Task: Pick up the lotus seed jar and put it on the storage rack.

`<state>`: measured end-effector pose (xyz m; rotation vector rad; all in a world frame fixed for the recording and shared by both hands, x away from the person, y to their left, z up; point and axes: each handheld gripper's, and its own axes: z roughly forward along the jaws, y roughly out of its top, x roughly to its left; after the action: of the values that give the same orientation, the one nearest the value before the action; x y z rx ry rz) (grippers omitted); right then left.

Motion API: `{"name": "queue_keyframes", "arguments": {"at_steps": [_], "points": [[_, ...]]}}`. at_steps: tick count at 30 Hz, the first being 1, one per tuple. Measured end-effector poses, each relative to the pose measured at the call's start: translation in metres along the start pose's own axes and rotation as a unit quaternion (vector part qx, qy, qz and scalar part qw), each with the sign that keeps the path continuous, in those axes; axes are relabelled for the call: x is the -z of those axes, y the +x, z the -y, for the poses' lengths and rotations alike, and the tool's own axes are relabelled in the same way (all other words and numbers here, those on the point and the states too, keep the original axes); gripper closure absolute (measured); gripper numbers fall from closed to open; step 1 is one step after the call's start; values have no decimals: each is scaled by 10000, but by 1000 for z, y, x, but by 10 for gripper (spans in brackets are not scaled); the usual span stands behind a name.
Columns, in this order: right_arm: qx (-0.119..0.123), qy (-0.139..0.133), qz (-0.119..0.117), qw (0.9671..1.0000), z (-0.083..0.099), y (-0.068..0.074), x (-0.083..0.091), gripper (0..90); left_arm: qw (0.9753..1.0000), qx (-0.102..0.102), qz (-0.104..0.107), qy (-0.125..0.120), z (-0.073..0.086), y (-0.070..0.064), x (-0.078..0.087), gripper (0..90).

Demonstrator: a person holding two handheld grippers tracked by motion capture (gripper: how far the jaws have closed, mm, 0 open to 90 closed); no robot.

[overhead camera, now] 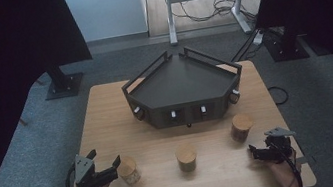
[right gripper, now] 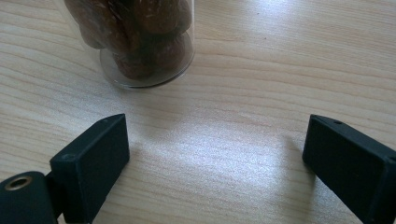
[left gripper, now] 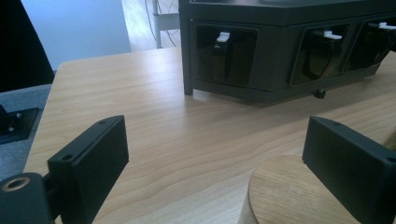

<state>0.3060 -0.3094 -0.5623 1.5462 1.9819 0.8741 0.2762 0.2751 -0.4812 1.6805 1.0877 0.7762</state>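
1. We hold the left gripper (overhead camera: 108,169) with its jaws spread wide, just beside the left jar (overhead camera: 128,170) near the front edge of the table (overhead camera: 109,128). In the left gripper view, the jar's wooden lid (left gripper: 289,196) sits low between the jaws, close against the right one, with nothing gripped.

2. Our right gripper (overhead camera: 254,153) rests near the table's right front corner, also wide open and empty. Its own view looks down on the glass base of the right jar (right gripper: 144,42), filled with brown pieces, ahead of the jaws and apart from them.

3. The middle jar (overhead camera: 186,157) stands between the other two, untouched. Behind all three sits the dark tray-topped cabinet (overhead camera: 184,88) with small latched compartments in its front face.

4. The step in hand looks like grasping the left jar. To do it well, we should shift the gripper so the jar is centred between the jaws, not crowding one side.

5. We should lower the jaws below the lid and close on the glass body; how far down they now reach is hard to tell from these angles.

6. Close slowly and squarely, keeping the jar upright.
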Motion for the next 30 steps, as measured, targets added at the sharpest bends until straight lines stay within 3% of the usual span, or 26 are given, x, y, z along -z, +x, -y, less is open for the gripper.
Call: {"name": "queue_keyframes", "arguments": {"at_steps": [19, 30], "points": [[0, 0, 0, 10000, 0, 0, 0, 66, 9998, 52, 205, -22, -1, -9, -2, 58], [3, 1, -2, 10000, 0, 0, 0, 66, 9996, -27, 287, 17, 1, -16, -6, 56]]}}
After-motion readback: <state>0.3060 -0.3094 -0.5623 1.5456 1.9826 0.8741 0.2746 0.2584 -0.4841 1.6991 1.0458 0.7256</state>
